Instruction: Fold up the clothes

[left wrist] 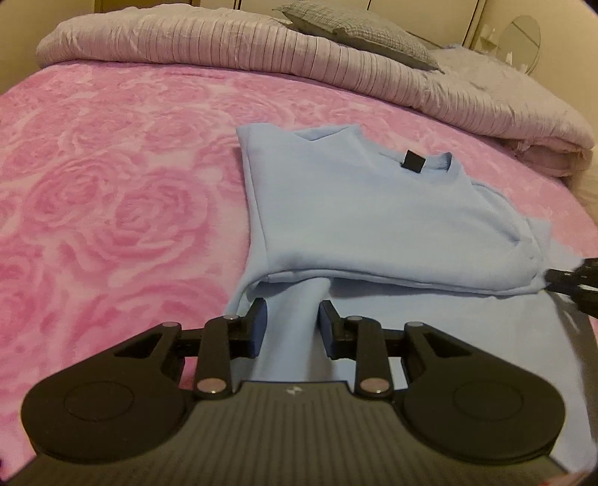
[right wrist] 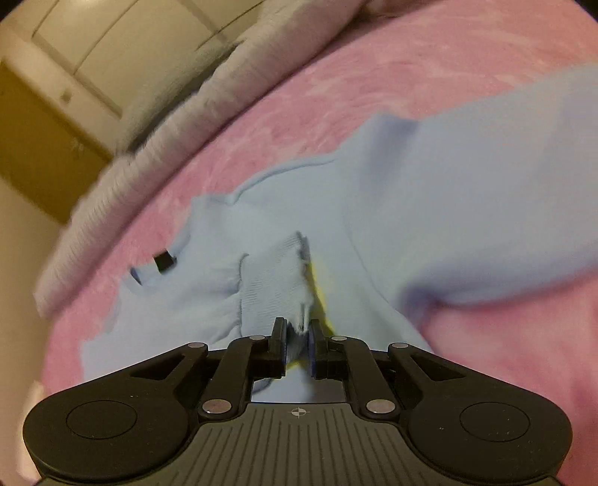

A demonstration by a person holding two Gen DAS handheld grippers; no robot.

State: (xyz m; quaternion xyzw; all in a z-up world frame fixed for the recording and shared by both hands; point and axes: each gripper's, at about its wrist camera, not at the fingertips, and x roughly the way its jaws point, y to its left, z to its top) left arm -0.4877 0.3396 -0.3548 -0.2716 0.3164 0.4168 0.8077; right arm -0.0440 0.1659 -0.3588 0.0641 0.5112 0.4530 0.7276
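A light blue sweatshirt [left wrist: 336,209] lies partly folded on the pink rose-patterned bedspread [left wrist: 112,179], its black neck label [left wrist: 413,160] facing up. My left gripper [left wrist: 293,317] is open just above the shirt's lower part, with a ridge of fabric between its fingers. My right gripper [right wrist: 298,331] is shut on the ribbed cuff [right wrist: 276,276] of the sweatshirt [right wrist: 448,224] and holds it above the body of the garment. The right gripper's tip also shows at the right edge of the left wrist view [left wrist: 572,284].
A rolled grey-lilac duvet [left wrist: 261,48] and a grey pillow [left wrist: 358,33] lie along the far side of the bed. A cream wardrobe [right wrist: 93,45] stands beyond it. The bedspread stretches bare to the left of the shirt.
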